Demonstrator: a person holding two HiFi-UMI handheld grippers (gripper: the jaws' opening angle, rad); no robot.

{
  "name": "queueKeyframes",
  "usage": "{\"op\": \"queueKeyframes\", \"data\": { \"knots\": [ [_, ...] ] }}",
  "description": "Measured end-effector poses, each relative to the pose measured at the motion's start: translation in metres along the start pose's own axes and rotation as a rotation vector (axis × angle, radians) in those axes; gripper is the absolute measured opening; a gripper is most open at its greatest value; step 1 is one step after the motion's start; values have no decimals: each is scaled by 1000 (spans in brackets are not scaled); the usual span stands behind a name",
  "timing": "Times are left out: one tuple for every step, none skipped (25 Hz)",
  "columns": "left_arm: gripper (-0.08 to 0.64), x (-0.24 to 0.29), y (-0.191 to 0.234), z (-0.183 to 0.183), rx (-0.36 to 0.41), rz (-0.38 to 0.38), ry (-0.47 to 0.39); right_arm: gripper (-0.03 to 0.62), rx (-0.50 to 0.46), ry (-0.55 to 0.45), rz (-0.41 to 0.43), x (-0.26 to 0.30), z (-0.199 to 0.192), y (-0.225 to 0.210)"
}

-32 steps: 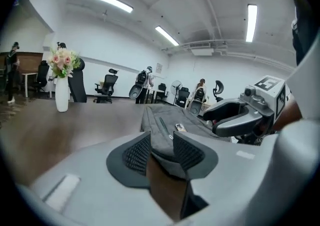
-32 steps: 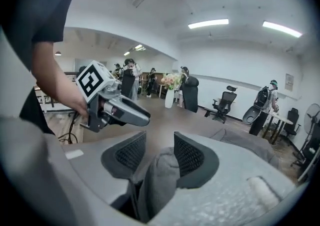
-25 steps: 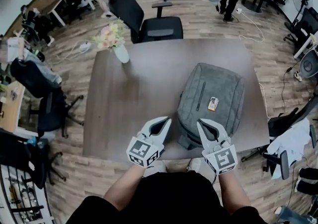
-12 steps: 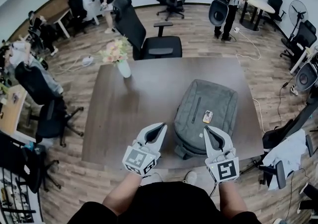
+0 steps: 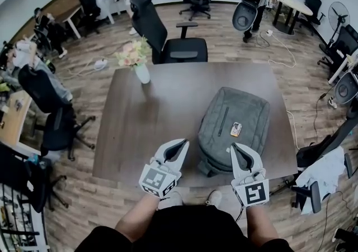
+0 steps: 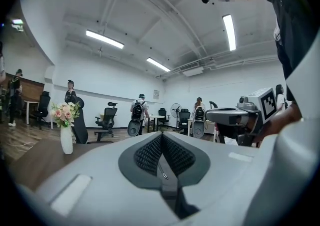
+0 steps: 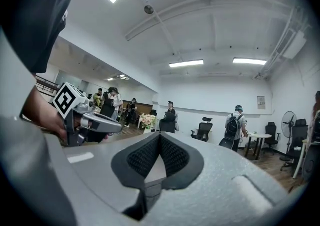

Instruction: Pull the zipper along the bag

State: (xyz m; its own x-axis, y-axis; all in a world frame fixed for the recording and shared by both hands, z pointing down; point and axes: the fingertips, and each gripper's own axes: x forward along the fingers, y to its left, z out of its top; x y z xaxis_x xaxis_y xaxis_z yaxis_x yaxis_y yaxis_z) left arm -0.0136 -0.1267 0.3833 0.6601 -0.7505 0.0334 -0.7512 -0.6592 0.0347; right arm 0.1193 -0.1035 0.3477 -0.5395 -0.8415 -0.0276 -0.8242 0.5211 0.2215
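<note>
A grey backpack (image 5: pixel 234 128) lies flat on the brown table (image 5: pixel 145 122), toward its right side, with a dark zipper line (image 5: pixel 224 120) running down its front and a small orange-and-white tag (image 5: pixel 236 129) beside it. My left gripper (image 5: pixel 182 143) hovers shut at the table's near edge, left of the bag's bottom. My right gripper (image 5: pixel 235 148) is shut over the bag's near end, holding nothing. In the left gripper view the left gripper (image 6: pixel 161 135) shows its jaws pressed together; the right gripper (image 7: pixel 159 135) looks the same in its own view. Neither touches the bag.
A white vase of flowers (image 5: pixel 137 58) stands at the table's far left corner. A black office chair (image 5: pixel 168 36) sits behind the table, another chair (image 5: pixel 53 117) to the left. People stand at the room's back. Cables trail on the wooden floor at right.
The head view has tilted up a little, so the table and bag sit lower and farther. Both grippers have stayed shut near the table's front edge.
</note>
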Motion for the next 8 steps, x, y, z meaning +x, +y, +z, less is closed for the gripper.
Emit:
{"op": "queueKeyframes", "data": {
  "knots": [
    [17, 0, 1, 2, 2, 5, 4, 0, -3, -24, 13, 1, 3, 2],
    [17, 0, 3, 3, 2, 10, 8, 0, -9, -38, 25, 3, 6, 5],
    [17, -1, 5, 3, 2, 13, 9, 0, -15, -45, 33, 4, 7, 7],
    [17, -1, 7, 1, 3, 16, 8, 0, -21, -47, 37, 5, 8, 9],
    [17, -1, 8, -1, 5, 16, 5, 0, -25, -48, 40, 6, 8, 10],
    [17, -1, 10, -2, 8, 17, 2, 0, -25, -49, 42, 7, 8, 11],
    [17, -1, 11, -4, 10, 17, -1, 0, -24, -51, 44, 8, 9, 12],
    [17, -1, 12, -5, 13, 17, -3, 0, -23, -53, 46, 9, 9, 13]
  ]
}}
